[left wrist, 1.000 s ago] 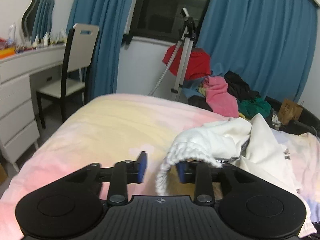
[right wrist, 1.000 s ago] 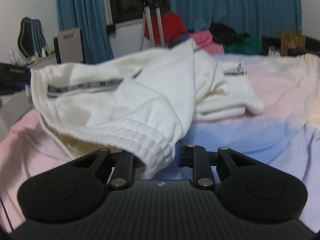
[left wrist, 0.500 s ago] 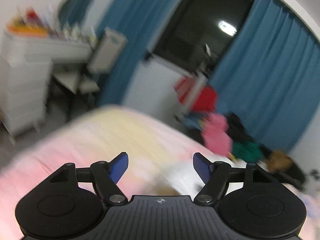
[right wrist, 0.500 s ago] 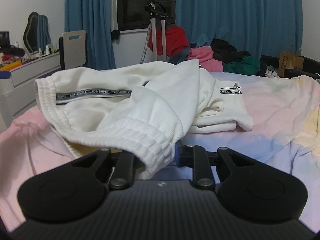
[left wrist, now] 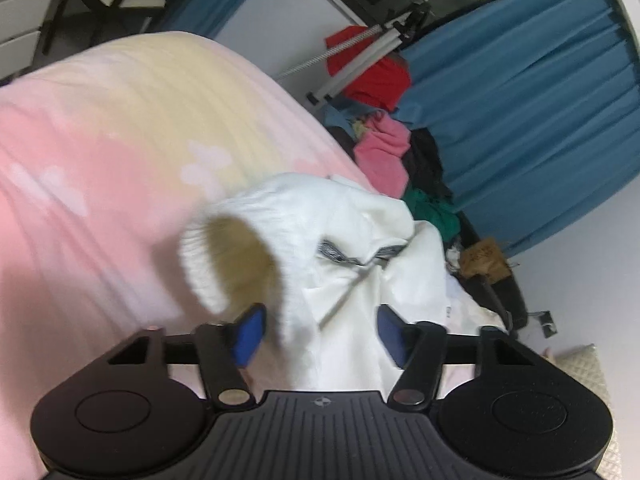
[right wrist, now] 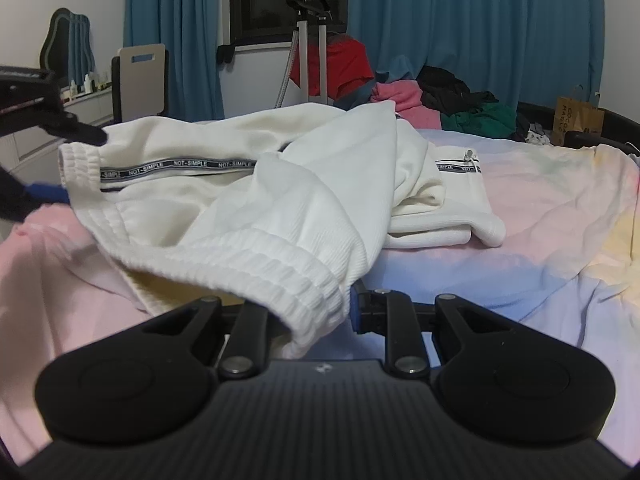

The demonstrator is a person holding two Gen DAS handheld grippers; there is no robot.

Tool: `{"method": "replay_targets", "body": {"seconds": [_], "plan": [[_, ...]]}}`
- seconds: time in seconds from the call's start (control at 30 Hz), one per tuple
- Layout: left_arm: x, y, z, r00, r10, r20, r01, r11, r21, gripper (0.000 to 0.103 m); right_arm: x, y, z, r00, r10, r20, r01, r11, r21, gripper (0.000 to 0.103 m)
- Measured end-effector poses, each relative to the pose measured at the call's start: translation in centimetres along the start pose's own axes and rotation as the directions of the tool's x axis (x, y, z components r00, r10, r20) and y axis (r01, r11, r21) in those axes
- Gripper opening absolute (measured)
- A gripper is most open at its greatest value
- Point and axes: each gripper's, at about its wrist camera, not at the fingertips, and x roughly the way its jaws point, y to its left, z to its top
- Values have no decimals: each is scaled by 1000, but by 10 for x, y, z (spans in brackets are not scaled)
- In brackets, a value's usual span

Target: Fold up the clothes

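Here, white sweatpants (right wrist: 304, 184) cuff pinched by right fingers (right wrist: 362, 304), other cuff between wide-spread left fingers (left wrist: 250, 334).

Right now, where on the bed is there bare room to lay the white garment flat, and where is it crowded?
Free: the pink and yellow bedspread left of the white garment, toward the chair; also the blue and pink stretch right of it, before the paper bag. Crowded: the clothes pile at the far edge, by the tripod.

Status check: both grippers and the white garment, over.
Right gripper shut on ribbed cuff of white garment. Left gripper open, straddling the other cuff. Garment bunched on bedspread. Nothing in the way.
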Motion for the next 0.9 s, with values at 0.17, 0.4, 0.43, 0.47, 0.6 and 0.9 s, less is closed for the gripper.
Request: {"method": "replay_targets", "body": {"seconds": [0.17, 0.4, 0.43, 0.47, 0.6, 0.9], "plan": [[8, -16, 7, 999, 4, 46, -8, 995, 104, 30, 3, 3, -4, 1000, -15, -16, 15, 999, -37, 24], [4, -23, 22, 980, -110, 164, 76, 977, 200, 10, 1, 17, -8, 1000, -30, 6, 31, 989, -147, 28], [3, -20, 25, 972, -139, 189, 104, 977, 185, 9, -1, 20, -9, 1000, -18, 11, 19, 988, -153, 30], [1, -17, 27, 962, -167, 214, 131, 977, 169, 8, -3, 23, -9, 1000, 2, 15, 0, 988, -155, 32], [-2, -3, 37, 937, -161, 312, 129, 984, 121, 7, -13, 40, -12, 997, 61, 40, -52, 979, -196, 53], [29, 47, 61, 915, 192, 355, -214, 976, 24, 7, -21, 24, -4, 916, 400, -11, -398, 913, 94, 69]]}}
